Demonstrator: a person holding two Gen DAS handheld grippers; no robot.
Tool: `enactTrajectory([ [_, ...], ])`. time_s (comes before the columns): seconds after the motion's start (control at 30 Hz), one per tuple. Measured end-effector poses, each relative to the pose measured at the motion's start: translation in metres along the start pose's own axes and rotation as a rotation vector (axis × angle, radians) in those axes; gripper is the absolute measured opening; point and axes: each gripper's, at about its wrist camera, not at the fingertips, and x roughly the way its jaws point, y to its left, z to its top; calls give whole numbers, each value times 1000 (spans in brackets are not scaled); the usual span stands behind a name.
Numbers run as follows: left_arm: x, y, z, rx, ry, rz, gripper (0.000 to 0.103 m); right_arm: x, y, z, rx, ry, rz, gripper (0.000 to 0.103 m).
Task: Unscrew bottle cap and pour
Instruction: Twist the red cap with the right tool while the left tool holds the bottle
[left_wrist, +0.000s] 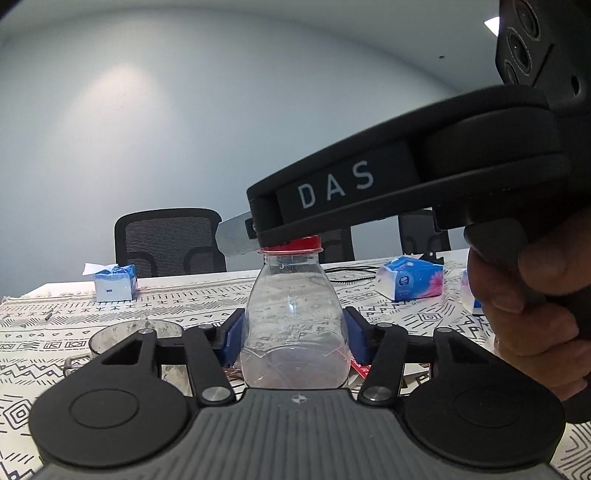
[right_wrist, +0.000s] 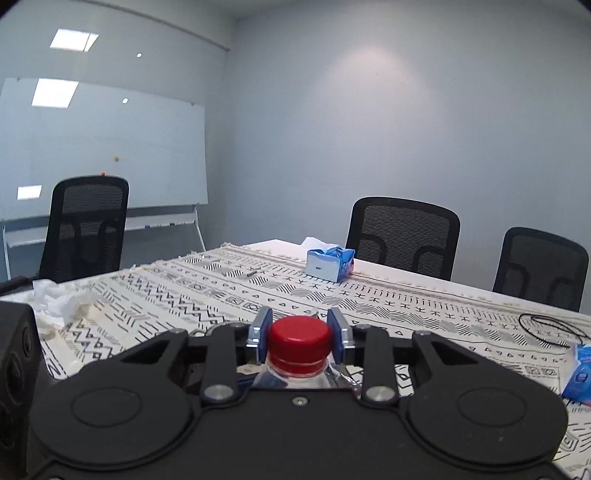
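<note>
In the left wrist view, the left gripper (left_wrist: 295, 336) clasps the clear bottle (left_wrist: 293, 317) low on its body, a blue pad (left_wrist: 232, 338) pressed to each side. The bottle stands upright on the patterned cloth (left_wrist: 55, 325). The right gripper (left_wrist: 258, 236) reaches in from the right over the red cap (left_wrist: 299, 244), a hand (left_wrist: 524, 314) on its grip. A glass (left_wrist: 122, 334) sits just left of the bottle. Tissue packs (left_wrist: 410, 282) lie farther back.

In the right wrist view, the right gripper (right_wrist: 299, 330) brackets the cap (right_wrist: 299, 341); its pads (right_wrist: 264, 328) sit right at the cap's sides, though whether they press it cannot be told. A tissue pack (right_wrist: 328, 264) and chairs (right_wrist: 402, 236) lie beyond.
</note>
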Motion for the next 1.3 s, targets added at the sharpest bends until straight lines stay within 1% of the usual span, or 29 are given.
enactTrajectory([
  [0.07,-1,1,0,-4,0,-11,52,-1,0,-3,-8,-17,10,34],
  [0.2,1,5,1,-6,5,-31,52,-1,-10,-8,-36,-39,90,34],
  [0.37,6,12,0,-23,7,-49,52,6,-36,-5,-53,-42,268,34],
  [0.47,6,12,0,-26,6,-46,51,11,-54,-5,-66,-48,405,34],
  [0.5,6,13,0,-30,6,-42,52,12,-54,-3,-67,-38,410,34],
  [0.53,6,13,0,-34,6,-38,52,13,-51,0,-66,-29,397,34],
  [0.57,5,12,0,-29,5,-35,52,13,-45,2,-50,-16,360,34],
  [0.67,4,4,-1,-1,-2,-16,52,17,-23,10,19,34,200,36],
  [0.7,5,3,-1,3,-3,-14,52,20,-18,11,39,45,162,37],
  [0.73,5,3,-1,5,-3,-12,52,23,-14,11,48,50,126,38],
  [0.77,5,3,0,0,-2,-11,52,25,-10,11,49,44,86,36],
  [0.8,5,4,0,-5,-1,-10,52,26,-8,10,44,38,65,35],
  [0.87,6,6,0,-10,0,-15,52,27,-4,9,25,34,48,34],
  [1.1,5,2,1,-1,-3,-16,52,23,-4,2,7,11,45,35],
  [1.3,6,2,1,-8,-2,-11,52,23,-1,1,-5,28,33,36],
])
